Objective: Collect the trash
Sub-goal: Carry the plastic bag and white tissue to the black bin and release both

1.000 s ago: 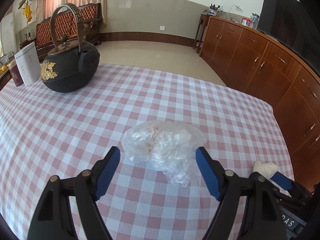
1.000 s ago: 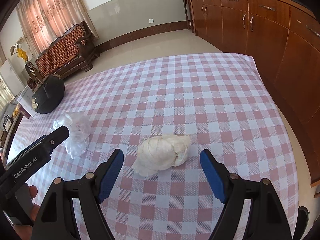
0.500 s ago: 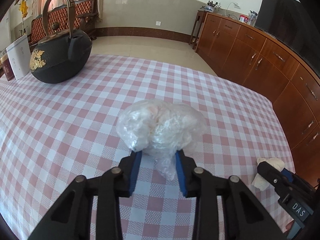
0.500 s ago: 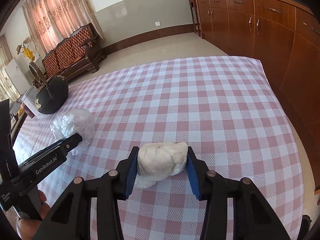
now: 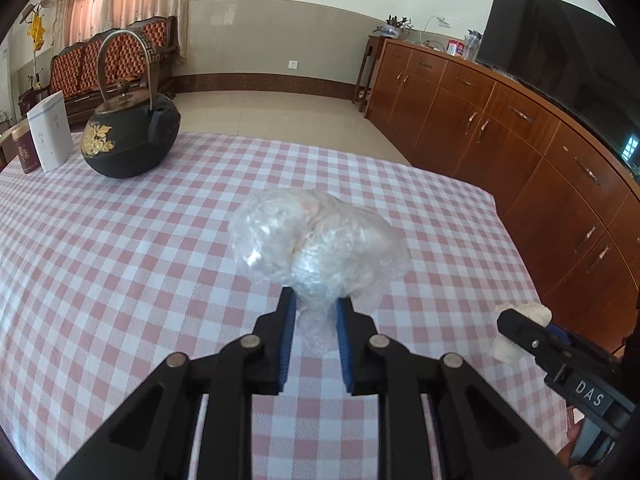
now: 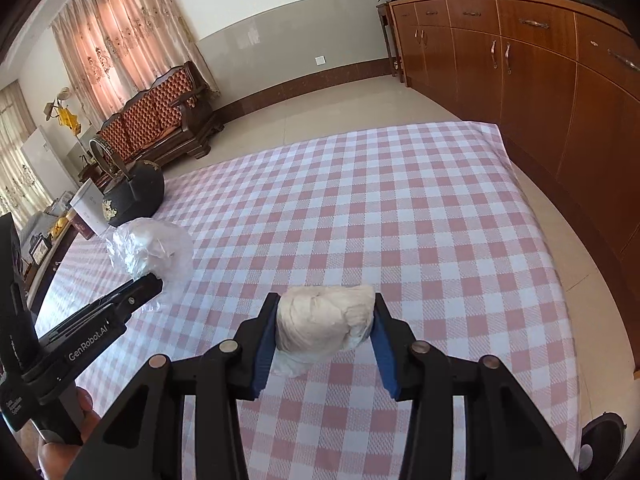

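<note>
The left gripper point(image 5: 313, 306) fingers pinch the clear plastic bag's point(image 5: 320, 248) neck; the right gripper point(image 6: 325, 312) fingers clamp the white paper wad point(image 6: 325, 322).

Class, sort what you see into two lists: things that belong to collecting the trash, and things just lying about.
Job:
crumpled plastic bag, in left gripper
paper wad, in right gripper

Lying about:
black teapot
white box
red tin

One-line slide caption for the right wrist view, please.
Right gripper clamps a crumpled white paper wad above the checked tablecloth; left gripper pinches a clear plastic bag.
</note>
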